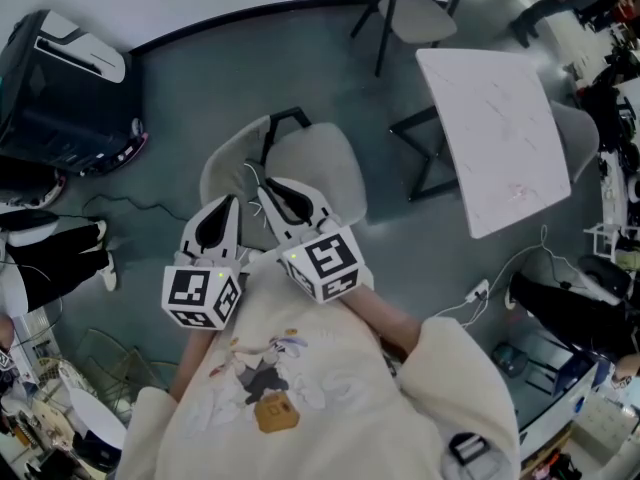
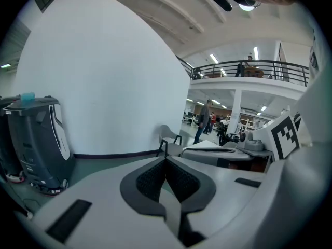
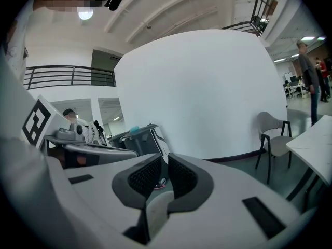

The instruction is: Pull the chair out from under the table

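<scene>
Plainly, left tongs point(image 2: 166, 160) and right tongs point(image 3: 165, 158) clamped on grey chair point(image 1: 322, 166) backrest, black-white square markers point(image 1: 200, 295).

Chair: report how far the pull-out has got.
Done: the pale grey shell chair stands clear of the white square table. In hand: left tongs and right tongs grip its back rim. Left: only letting go, it seems.

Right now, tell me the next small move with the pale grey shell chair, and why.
Probably pull the pale grey shell chair slightly toward yourself: the left gripper and right gripper both pinch its rim, and the white square table stands close on its right.
</scene>
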### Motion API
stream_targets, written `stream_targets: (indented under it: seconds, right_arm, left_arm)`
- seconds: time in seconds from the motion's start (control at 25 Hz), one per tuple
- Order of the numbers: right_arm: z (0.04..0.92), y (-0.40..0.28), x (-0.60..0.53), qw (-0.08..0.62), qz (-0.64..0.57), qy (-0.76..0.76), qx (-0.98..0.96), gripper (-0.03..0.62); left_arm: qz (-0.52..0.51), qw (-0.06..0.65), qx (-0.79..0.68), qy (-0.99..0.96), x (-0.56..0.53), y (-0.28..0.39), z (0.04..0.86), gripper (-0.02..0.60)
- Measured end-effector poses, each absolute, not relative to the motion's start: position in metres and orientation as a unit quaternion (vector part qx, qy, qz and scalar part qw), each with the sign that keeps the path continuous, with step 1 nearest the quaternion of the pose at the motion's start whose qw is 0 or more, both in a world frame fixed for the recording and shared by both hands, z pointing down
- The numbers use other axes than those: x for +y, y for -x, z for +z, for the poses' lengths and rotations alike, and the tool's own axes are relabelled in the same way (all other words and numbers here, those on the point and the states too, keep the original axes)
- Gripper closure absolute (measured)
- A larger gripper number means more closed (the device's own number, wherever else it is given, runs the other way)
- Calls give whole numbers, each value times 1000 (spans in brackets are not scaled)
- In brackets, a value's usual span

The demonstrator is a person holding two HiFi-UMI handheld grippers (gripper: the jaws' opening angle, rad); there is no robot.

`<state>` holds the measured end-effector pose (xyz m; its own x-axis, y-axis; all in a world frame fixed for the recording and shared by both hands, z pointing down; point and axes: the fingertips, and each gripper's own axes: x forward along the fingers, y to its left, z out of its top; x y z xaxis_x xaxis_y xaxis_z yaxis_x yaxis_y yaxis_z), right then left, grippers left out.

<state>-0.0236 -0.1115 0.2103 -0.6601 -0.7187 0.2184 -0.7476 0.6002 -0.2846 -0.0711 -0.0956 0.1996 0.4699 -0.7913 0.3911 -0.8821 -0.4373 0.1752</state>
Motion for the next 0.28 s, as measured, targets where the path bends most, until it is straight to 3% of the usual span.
stream_targets:
  seconds: [0.28]
  right_arm:
    - [213,10,-110,41,182,-404,-895,555]
  left_arm:
    - [118,181,-502,-838,-95,57,200,572]
